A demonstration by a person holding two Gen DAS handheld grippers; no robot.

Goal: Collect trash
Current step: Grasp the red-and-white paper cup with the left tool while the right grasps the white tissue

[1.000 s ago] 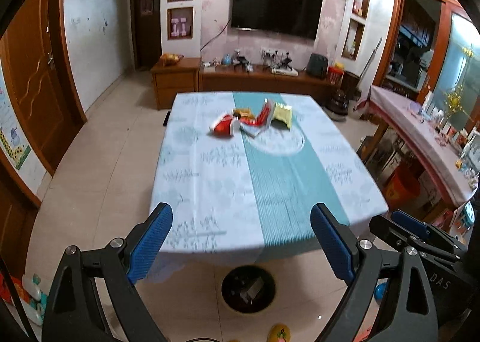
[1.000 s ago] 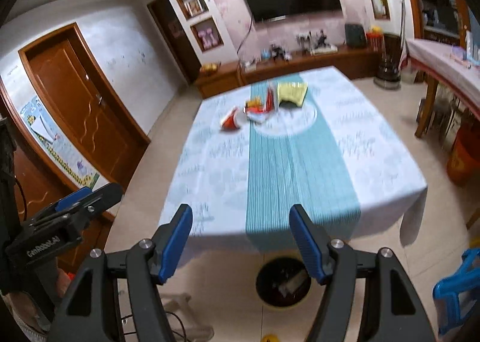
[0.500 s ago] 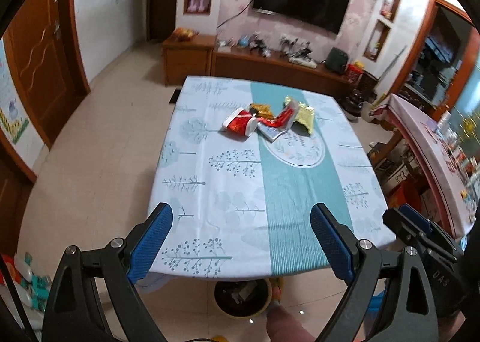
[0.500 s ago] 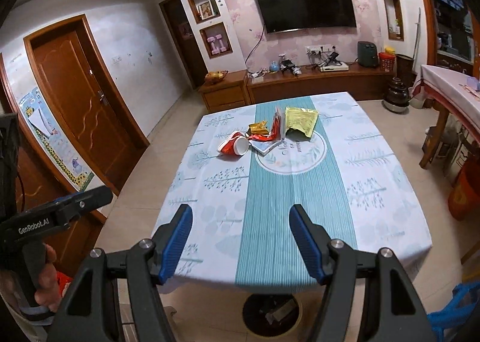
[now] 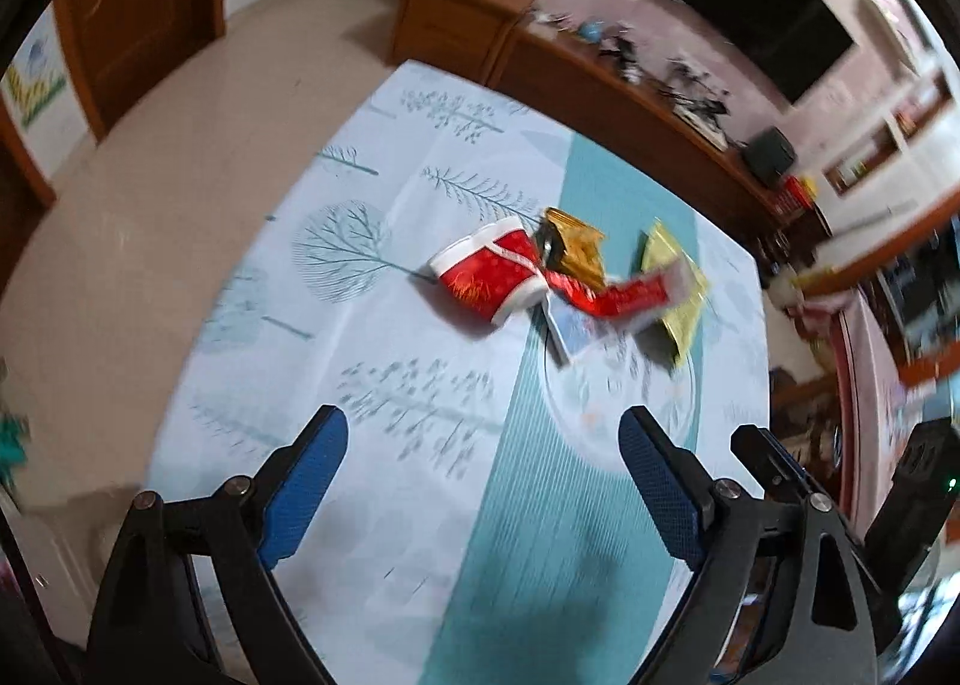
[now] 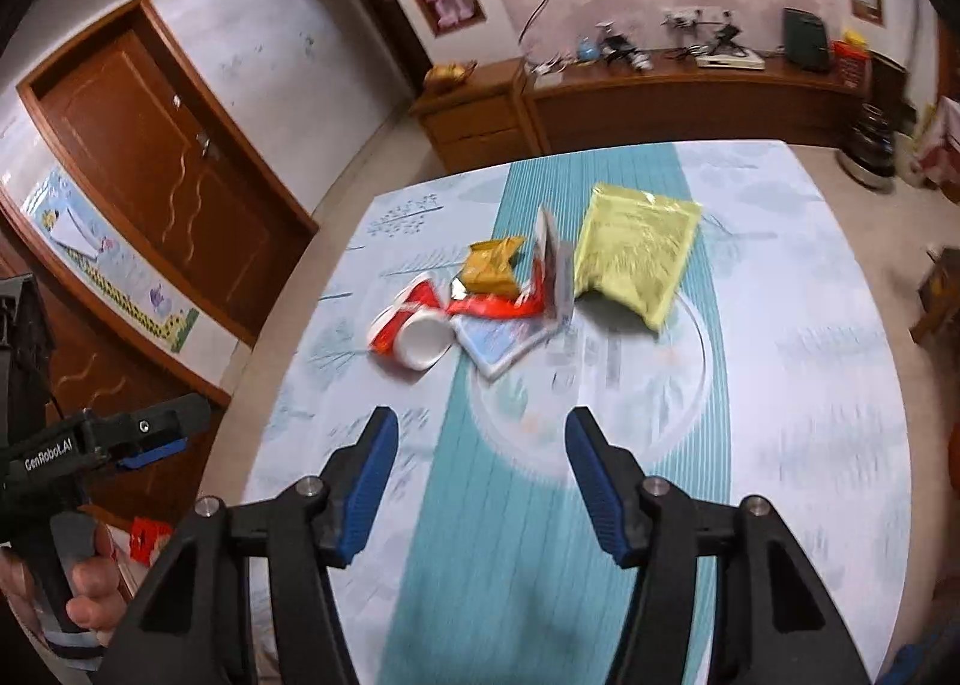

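Observation:
A heap of trash lies mid-table: a red paper cup (image 5: pixel 489 280) on its side, a gold wrapper (image 5: pixel 573 250), a red wrapper (image 5: pixel 618 295), a light blue packet (image 5: pixel 573 332) and a yellow-green bag (image 5: pixel 675 289). In the right wrist view the same cup (image 6: pixel 414 325), gold wrapper (image 6: pixel 492 268), red wrapper (image 6: pixel 495 305), blue packet (image 6: pixel 504 340) and yellow-green bag (image 6: pixel 636 259) show. My left gripper (image 5: pixel 480 466) is open and empty above the table, short of the heap. My right gripper (image 6: pixel 480 460) is open and empty, also short of the heap.
The table carries a white tree-print cloth with a teal stripe (image 6: pixel 540 505). A wooden TV cabinet (image 6: pixel 660 96) stands behind it and a brown door (image 6: pixel 150 144) is at the left. The left gripper also shows at the right wrist view's left edge (image 6: pixel 138 439).
Both grippers have moved forward over the table toward the trash heap. The floor bin under the near table edge has gone out of view. Both stay open.

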